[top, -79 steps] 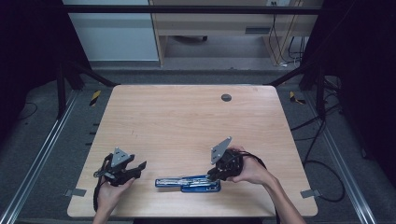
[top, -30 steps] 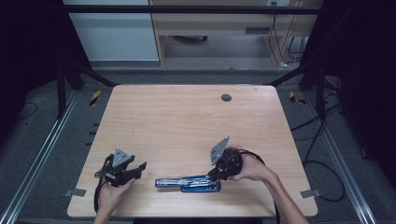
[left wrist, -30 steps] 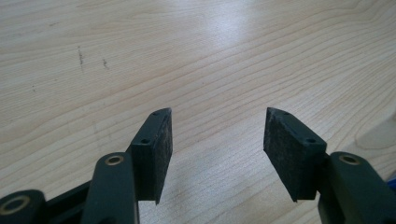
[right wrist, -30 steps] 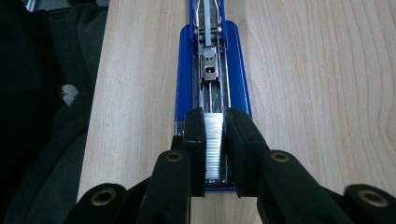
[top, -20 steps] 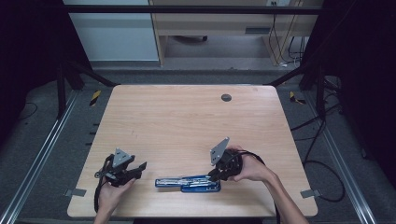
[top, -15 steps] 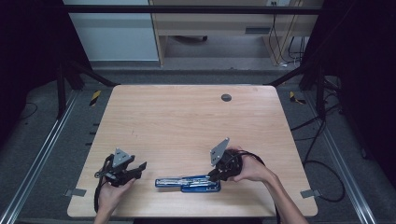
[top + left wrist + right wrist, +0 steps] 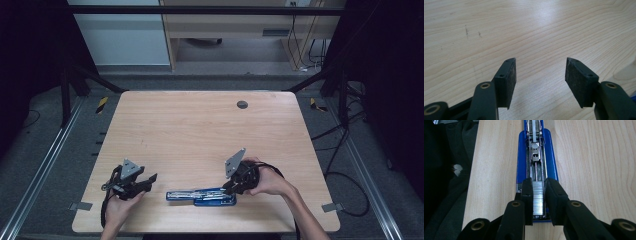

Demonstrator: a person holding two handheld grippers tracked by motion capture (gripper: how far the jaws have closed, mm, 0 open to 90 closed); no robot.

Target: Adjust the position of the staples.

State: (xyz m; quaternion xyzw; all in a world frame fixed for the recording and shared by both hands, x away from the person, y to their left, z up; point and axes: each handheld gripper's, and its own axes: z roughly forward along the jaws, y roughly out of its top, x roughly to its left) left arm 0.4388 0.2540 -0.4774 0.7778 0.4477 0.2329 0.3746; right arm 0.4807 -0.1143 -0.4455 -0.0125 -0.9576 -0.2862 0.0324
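Mostly bare wooden table (image 7: 200, 135), dark surroundings

Right tool (image 7: 539, 195) jaws slightly wider.

No text, label, brand, number or sign can be read on anything here.

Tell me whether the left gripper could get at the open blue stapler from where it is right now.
Probably yes. The left gripper sits open with nothing between its jaws, and bare table separates it from the near end of the stapler. The right gripper works at the far end, over the staples.
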